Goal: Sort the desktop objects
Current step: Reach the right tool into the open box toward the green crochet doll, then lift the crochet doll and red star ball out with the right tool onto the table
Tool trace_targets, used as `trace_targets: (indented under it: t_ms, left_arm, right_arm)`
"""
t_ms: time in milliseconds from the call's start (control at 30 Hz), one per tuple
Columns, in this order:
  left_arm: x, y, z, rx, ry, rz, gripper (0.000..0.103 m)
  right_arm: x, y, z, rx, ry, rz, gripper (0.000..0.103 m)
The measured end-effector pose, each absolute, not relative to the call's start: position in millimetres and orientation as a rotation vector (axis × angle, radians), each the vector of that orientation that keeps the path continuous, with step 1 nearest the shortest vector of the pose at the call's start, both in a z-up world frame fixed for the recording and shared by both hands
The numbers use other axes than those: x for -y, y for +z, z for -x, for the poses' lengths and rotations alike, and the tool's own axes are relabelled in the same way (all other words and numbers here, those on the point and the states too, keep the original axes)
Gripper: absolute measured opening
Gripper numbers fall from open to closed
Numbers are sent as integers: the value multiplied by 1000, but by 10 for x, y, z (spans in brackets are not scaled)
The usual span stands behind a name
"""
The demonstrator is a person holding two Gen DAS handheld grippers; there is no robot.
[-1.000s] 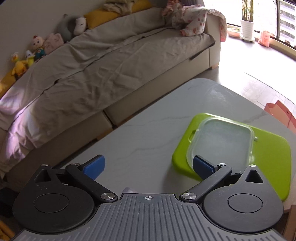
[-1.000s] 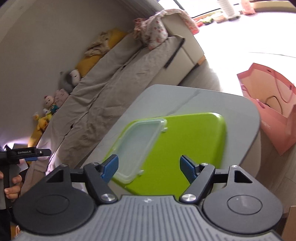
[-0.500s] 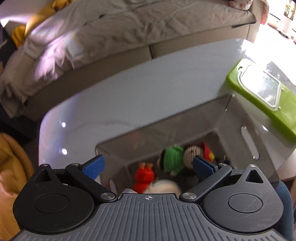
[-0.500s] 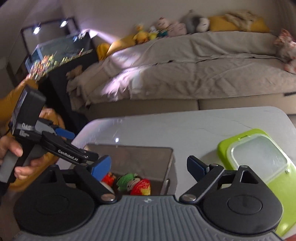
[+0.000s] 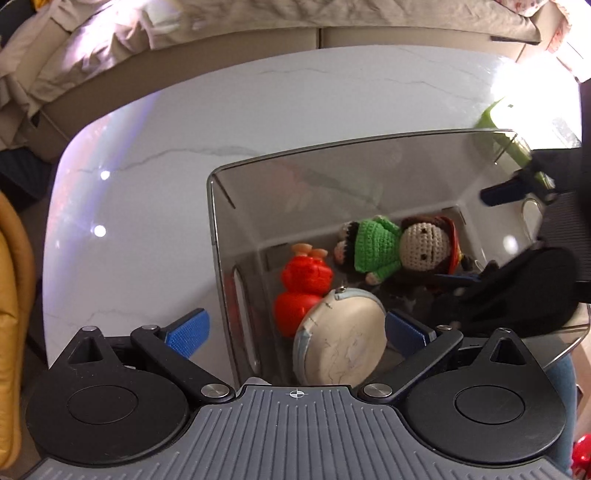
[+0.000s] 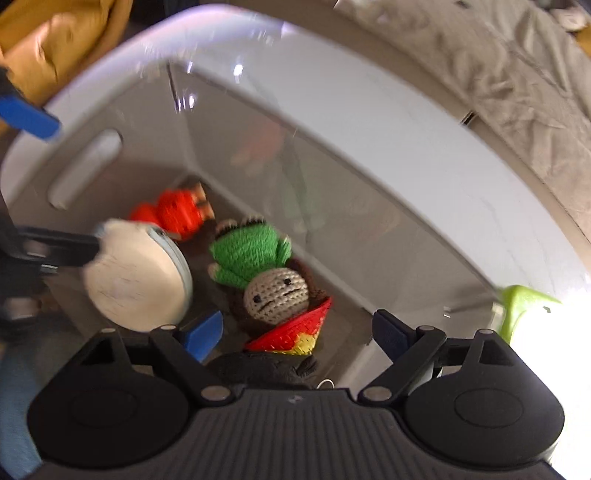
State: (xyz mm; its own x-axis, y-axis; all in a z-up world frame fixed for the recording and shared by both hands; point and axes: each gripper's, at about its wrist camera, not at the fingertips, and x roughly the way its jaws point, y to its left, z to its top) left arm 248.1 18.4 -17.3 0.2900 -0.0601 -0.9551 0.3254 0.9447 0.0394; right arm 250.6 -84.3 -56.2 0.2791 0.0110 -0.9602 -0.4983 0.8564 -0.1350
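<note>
A smoky clear bin (image 5: 369, 155) stands on the white marble table (image 5: 258, 107). Inside lie a crocheted doll in green (image 5: 391, 245), a red toy (image 5: 301, 288), a round cream pouch with a blue rim (image 5: 340, 343) and a red-and-yellow woven piece (image 6: 295, 332). My left gripper (image 5: 295, 332) is open and straddles the bin's left wall, with the pouch beside its right pad. My right gripper (image 6: 297, 332) hangs wide open over the bin, above the doll (image 6: 275, 295) and holding nothing. One of its blue fingertips (image 5: 506, 194) shows at the bin's right side.
A lime-green board (image 6: 524, 306) lies on the table just past the bin's far end. A sofa under a beige cover (image 5: 258, 22) runs along the table's far side. A yellow cushion (image 5: 14, 295) sits off the table's left edge.
Both grippers swung away from the green board and lid to stand over the bin, pointing down. The right one rolled strongly. The left sank closer to the bin's wall.
</note>
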Motion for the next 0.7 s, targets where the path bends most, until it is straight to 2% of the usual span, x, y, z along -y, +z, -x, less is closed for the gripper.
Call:
trace_targets:
  t_ms: [200,333,500,700]
  left_arm:
    - [-341,-226,-2501,-1291,-267,-181,103]
    - [-427,-262,-2480,-1317,-269,-145,103]
    - [-485,-264,-2474,-1349,-275,-76,103]
    - [-401,-176,-2458,-1340,-299,-44,103]
  right_arm:
    - [700,-1017,-2730,-1331,350,519,89]
    - [720,-1094,-2664,-1298,380,526,71]
    - [996,-793,-2485,-1232,394,380,66]
    - [1598,50,-2207,-1052,365,243,66]
